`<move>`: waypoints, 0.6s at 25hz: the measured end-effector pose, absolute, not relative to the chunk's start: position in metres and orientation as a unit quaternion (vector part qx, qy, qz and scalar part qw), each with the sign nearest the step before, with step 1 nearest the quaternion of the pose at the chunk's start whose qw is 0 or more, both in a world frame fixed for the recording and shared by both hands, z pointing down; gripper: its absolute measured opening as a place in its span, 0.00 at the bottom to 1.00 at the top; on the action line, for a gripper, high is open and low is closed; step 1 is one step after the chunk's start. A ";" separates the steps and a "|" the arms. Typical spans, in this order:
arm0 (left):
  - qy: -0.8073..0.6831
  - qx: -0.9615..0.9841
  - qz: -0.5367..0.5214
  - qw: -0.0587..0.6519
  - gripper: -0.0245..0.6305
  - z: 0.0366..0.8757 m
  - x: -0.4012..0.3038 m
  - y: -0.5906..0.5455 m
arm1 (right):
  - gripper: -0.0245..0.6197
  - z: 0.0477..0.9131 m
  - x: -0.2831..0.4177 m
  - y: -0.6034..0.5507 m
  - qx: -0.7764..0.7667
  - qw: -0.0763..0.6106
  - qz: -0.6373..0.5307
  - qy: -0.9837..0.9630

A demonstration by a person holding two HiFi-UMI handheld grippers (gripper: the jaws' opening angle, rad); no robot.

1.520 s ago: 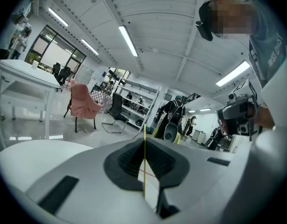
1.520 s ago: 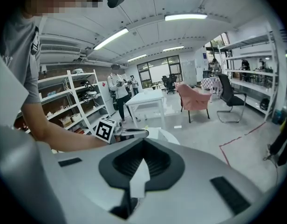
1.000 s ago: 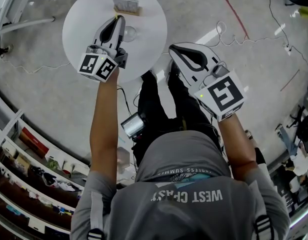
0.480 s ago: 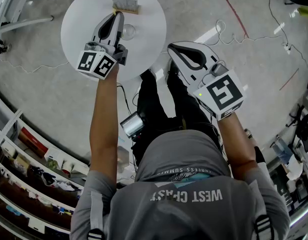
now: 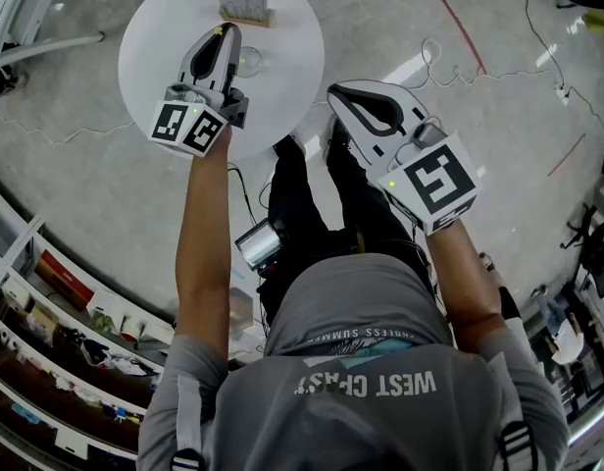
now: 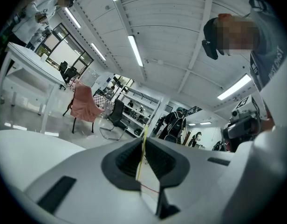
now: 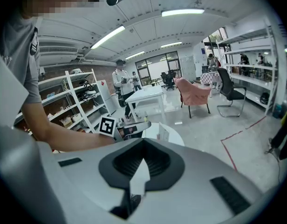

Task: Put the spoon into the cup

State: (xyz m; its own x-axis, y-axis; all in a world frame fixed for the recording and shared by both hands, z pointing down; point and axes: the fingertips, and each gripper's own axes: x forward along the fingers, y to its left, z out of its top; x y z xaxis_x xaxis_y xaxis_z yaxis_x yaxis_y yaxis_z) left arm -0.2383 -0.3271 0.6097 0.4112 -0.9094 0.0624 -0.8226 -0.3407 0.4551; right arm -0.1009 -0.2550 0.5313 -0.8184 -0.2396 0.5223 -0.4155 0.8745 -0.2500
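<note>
Left claw [image 5: 222,35] hangs over the round white table [image 5: 155,27], its tip just beside the clear cup [image 5: 251,63], on the cup's left. In its own view the left claw [image 6: 144,136] is pressed together with nothing between its halves, only a thin yellow line along the seam. Right claw [image 5: 339,94] sits well apart from the cup, off the table edge on the cup's right. It is pressed together and empty too, as its own view of the right claw [image 7: 142,141] confirms.

And the spoon? I cannot pick it out anywhere. Just beyond the cup, at the table's far rim, stands a small tan and pale block [image 5: 243,8]. The spoon may rest there, but that is too small to tell.

So by my reading the pickup is not yet done, and the job is to find the spoon first. To do that well, spread the left claw before closing in and take the handle near its middle so it hangs straight. Approach from the side away from the cup, since that glass looks light and a nudge could tip it. Then lower the bowl end in from directly above.
</note>
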 end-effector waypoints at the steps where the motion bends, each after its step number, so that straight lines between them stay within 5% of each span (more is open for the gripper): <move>1: -0.533 0.812 -0.101 0.214 0.06 0.610 -0.239 -0.326 | 0.04 0.532 -0.100 -0.254 0.174 0.247 0.181 -0.936; 15: -0.534 0.817 -0.090 0.199 0.14 0.593 -0.241 -0.319 | 0.04 0.516 -0.106 -0.255 0.169 0.232 0.153 -0.946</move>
State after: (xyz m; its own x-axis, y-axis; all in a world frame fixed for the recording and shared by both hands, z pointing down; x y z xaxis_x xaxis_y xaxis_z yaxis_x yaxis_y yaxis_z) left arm -0.2413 -0.3187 0.5928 0.4142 -0.9078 0.0660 -0.8361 -0.3508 0.4216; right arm -0.1063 -0.2555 0.5161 -0.8353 -0.2476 0.4909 -0.3899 0.8962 -0.2115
